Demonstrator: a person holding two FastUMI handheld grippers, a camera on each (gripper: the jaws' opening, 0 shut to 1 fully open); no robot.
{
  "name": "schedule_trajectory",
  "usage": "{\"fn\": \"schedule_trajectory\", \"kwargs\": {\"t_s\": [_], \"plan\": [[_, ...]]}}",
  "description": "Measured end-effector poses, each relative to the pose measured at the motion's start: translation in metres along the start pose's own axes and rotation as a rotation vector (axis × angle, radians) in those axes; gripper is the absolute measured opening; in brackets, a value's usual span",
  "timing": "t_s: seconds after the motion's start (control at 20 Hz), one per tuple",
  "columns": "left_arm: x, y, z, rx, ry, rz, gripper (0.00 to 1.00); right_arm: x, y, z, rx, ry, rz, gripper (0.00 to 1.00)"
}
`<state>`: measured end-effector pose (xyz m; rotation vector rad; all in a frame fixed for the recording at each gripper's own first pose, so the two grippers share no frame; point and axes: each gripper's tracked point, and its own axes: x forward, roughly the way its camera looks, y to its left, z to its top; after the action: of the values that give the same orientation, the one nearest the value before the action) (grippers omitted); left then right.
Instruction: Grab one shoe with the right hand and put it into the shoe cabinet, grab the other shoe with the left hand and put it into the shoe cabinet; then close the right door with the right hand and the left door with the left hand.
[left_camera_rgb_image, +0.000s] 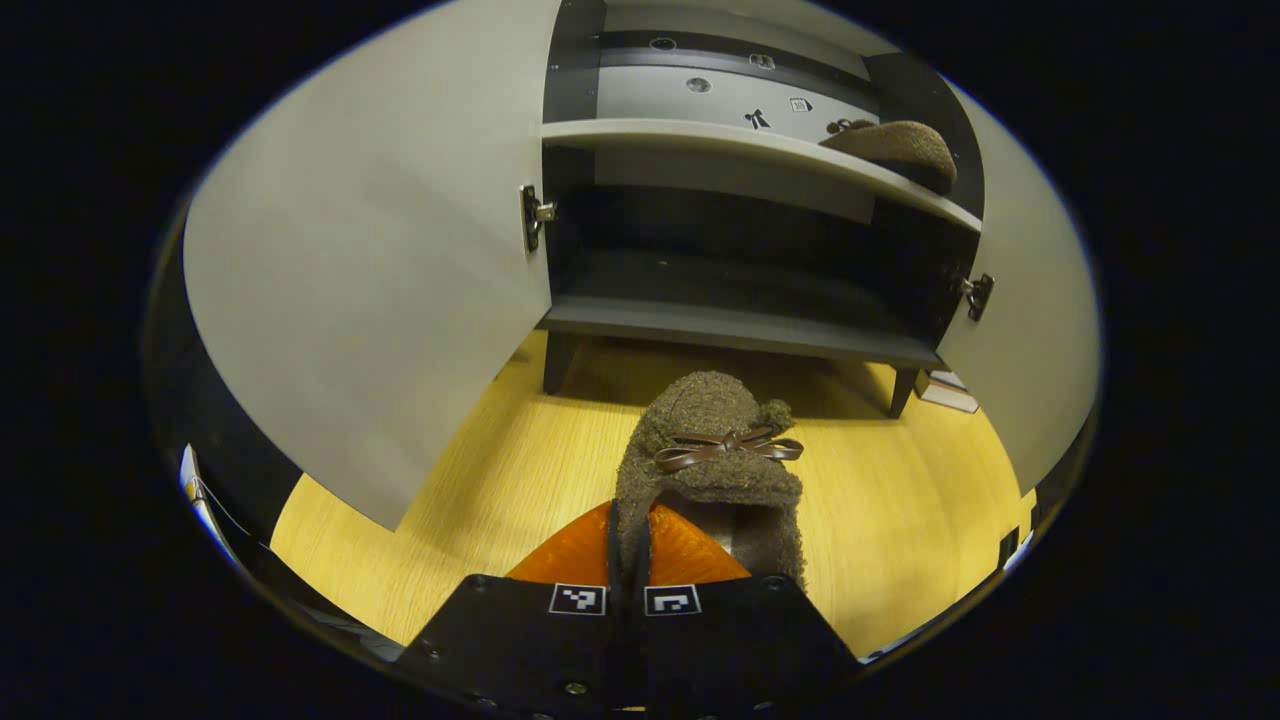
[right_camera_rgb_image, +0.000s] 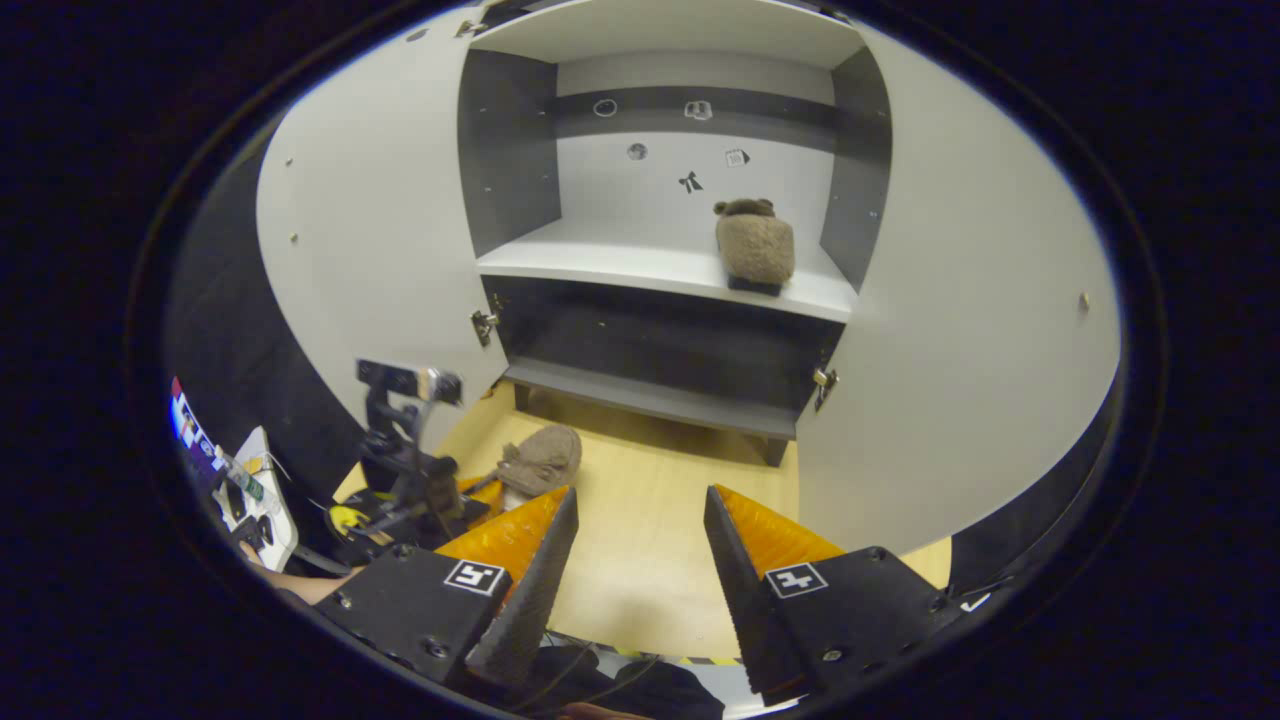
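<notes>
A brown fuzzy shoe (left_camera_rgb_image: 715, 455) with a small bow juts forward from my left gripper (left_camera_rgb_image: 628, 555), whose fingers are shut on its heel rim, above the wooden floor before the cabinet. The other brown shoe (left_camera_rgb_image: 895, 148) rests on the right end of the cabinet's light shelf (left_camera_rgb_image: 700, 140). In the right gripper view that shelved shoe (right_camera_rgb_image: 755, 247) sits toe inward on the shelf (right_camera_rgb_image: 620, 262), and my right gripper (right_camera_rgb_image: 640, 525) stands open with nothing between its fingers. Lower left there, the left gripper (right_camera_rgb_image: 470, 492) holds the brown shoe (right_camera_rgb_image: 540, 460) near the floor.
Both cabinet doors stand wide open: the left door (left_camera_rgb_image: 370, 300) (right_camera_rgb_image: 370, 250) and the right door (left_camera_rgb_image: 1030, 320) (right_camera_rgb_image: 970, 350). A dark lower shelf (left_camera_rgb_image: 730, 325) (right_camera_rgb_image: 650, 395) lies beneath the light one. The wooden floor (right_camera_rgb_image: 650, 540) spreads in front.
</notes>
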<state>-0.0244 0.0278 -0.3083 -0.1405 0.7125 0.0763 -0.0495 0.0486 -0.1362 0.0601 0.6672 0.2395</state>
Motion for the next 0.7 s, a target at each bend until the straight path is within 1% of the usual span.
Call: {"fn": "schedule_trajectory", "kwargs": {"t_s": [0.05, 0.1, 0.2, 0.25, 0.3, 0.35, 0.4, 0.55, 0.6, 0.65, 0.7], "plan": [[-0.009, 0.002, 0.016, -0.014, -0.008, 0.016, 0.00, 0.002, -0.007, -0.006, 0.013, 0.004, 0.004, 0.80], [-0.017, 0.005, 0.037, -0.020, -0.023, 0.039, 0.00, 0.009, -0.017, -0.009, 0.001, -0.002, -0.008, 0.80], [-0.039, 0.010, 0.087, 0.006, -0.087, 0.102, 0.00, 0.020, -0.041, -0.020, -0.127, -0.028, -0.087, 0.80], [-0.050, 0.009, 0.115, 0.019, -0.132, 0.118, 0.00, 0.028, -0.044, -0.028, -0.192, -0.036, -0.093, 0.80], [-0.059, 0.002, 0.141, 0.013, -0.164, 0.109, 0.00, 0.032, -0.044, -0.037, -0.249, -0.030, -0.083, 0.80], [-0.065, -0.007, 0.165, 0.003, -0.182, 0.091, 0.00, 0.034, -0.042, -0.043, -0.287, -0.031, -0.073, 0.84], [-0.068, -0.016, 0.188, -0.003, -0.192, 0.079, 0.00, 0.034, -0.041, -0.044, -0.305, -0.043, -0.059, 0.80], [-0.058, -0.040, 0.257, -0.023, -0.242, 0.065, 0.00, 0.040, -0.035, -0.041, -0.287, -0.065, -0.008, 0.80], [-0.047, -0.048, 0.281, -0.012, -0.259, 0.068, 0.00, 0.042, -0.035, -0.036, -0.290, -0.078, -0.004, 0.84], [-0.033, -0.055, 0.298, 0.010, -0.248, 0.071, 0.00, 0.043, -0.034, -0.031, -0.293, -0.097, -0.006, 0.84], [-0.020, -0.061, 0.314, 0.013, -0.248, 0.074, 0.00, 0.042, -0.033, -0.026, -0.289, -0.110, -0.004, 0.81]]}}
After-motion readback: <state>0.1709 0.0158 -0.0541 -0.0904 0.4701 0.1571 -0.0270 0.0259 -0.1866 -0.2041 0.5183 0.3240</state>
